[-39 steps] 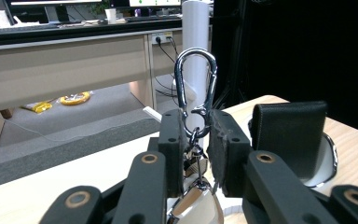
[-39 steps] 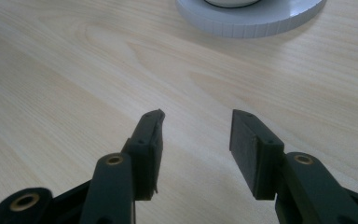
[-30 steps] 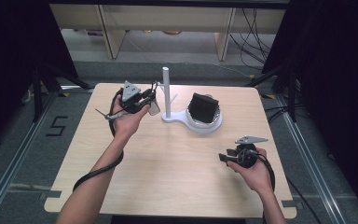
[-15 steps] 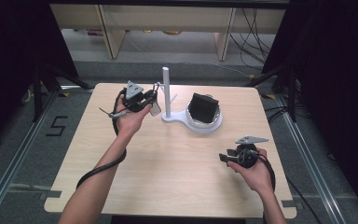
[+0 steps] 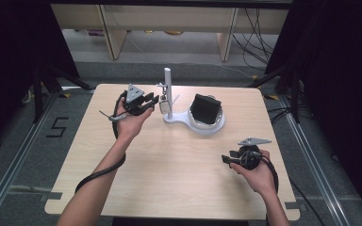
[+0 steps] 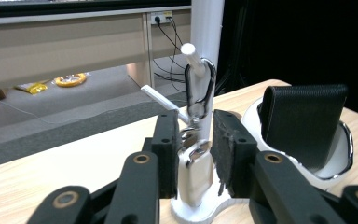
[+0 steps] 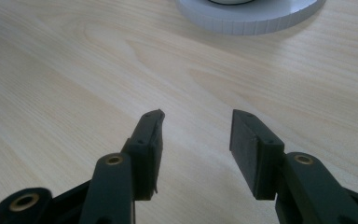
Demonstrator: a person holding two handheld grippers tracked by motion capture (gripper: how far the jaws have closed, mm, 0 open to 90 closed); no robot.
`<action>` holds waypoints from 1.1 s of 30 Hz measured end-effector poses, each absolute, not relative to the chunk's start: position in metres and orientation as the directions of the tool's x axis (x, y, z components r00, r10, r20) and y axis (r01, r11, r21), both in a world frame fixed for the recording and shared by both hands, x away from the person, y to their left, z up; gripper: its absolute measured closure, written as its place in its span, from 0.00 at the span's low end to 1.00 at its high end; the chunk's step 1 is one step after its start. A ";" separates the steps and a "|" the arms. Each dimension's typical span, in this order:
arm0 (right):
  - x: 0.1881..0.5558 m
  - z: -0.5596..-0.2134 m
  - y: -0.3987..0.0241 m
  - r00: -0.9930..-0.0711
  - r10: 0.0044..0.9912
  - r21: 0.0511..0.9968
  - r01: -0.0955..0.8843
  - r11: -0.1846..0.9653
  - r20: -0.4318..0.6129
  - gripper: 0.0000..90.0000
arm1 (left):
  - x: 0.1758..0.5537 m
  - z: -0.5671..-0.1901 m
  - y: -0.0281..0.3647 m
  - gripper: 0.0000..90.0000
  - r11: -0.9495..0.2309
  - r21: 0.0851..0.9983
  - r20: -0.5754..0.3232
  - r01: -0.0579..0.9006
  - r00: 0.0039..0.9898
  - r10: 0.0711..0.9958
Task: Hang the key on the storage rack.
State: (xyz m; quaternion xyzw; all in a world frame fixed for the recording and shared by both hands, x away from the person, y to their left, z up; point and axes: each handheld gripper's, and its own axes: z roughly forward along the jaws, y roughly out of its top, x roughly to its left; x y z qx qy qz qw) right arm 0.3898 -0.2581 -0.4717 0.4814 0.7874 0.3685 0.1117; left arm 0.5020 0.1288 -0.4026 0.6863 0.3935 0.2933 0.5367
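**Left gripper closing in on a tag hanging from a stand**

High view: the left gripper is hovering at the table's 11 o'clock, its jaws pointing toward 3 o'clock at the white stand. The right gripper is resting low at 4 o'clock, well apart from the work.

Left gripper view: the jaws are standing parted, one on each side of a small pale tag that is dangling from a metal loop hooked over a peg on the stand's post. Whether the pads are touching the tag cannot be told; the gap is looking narrow but not shut. The tag is appearing smooth, flat and light, hanging just in front of the post and above the white base. At 3 o'clock of the post, a black pouch is sitting upright in a white dish.

Right gripper view: the jaws are standing wide apart over bare wood, holding nothing.

Judged step: pinching the tag. To do it well, the jaws should be closing squarely on the tag's flat faces, below the loop, without trapping the post behind; any lift should then be following the peg's upward tilt so the loop is sliding off rather than tipping the stand.
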 end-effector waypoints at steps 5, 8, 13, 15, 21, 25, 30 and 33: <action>0.390 -0.472 -0.258 -0.512 0.839 0.687 0.678 0.263 0.184 0.61 | 0.489 -0.404 0.140 0.70 -0.159 0.963 0.023 0.217 0.522 0.853; 0.390 -0.473 -0.258 -0.514 0.839 0.690 0.674 0.265 0.180 0.61 | 0.480 -0.408 0.150 0.62 -0.176 0.962 0.049 0.207 0.505 0.862; 0.390 -0.474 -0.256 -0.518 0.835 0.699 0.666 0.260 0.184 0.60 | 0.462 -0.419 0.170 0.57 -0.180 0.960 0.055 0.213 0.485 0.873; 0.389 -0.474 -0.255 -0.501 0.842 0.682 0.688 0.246 0.201 0.60 | 0.454 -0.424 0.177 0.56 -0.180 0.959 0.055 0.221 0.477 0.877; 0.390 -0.476 -0.255 -0.517 0.840 0.696 0.665 0.272 0.166 0.60 | 0.435 -0.439 0.192 0.54 -0.181 0.956 0.055 0.231 0.466 0.883; 0.391 -0.478 -0.254 -0.520 0.837 0.701 0.661 0.267 0.172 0.59 | 0.415 -0.458 0.204 0.52 -0.181 0.954 0.051 0.241 0.463 0.885; 0.390 -0.480 -0.253 -0.520 0.835 0.694 0.669 0.266 0.182 0.59 | 0.395 -0.479 0.213 0.51 -0.166 0.954 0.034 0.250 0.458 0.888; 0.392 -0.483 -0.252 -0.537 0.829 0.709 0.647 0.282 0.160 0.59 | 0.387 -0.492 0.217 0.50 -0.153 0.954 0.020 0.256 0.457 0.889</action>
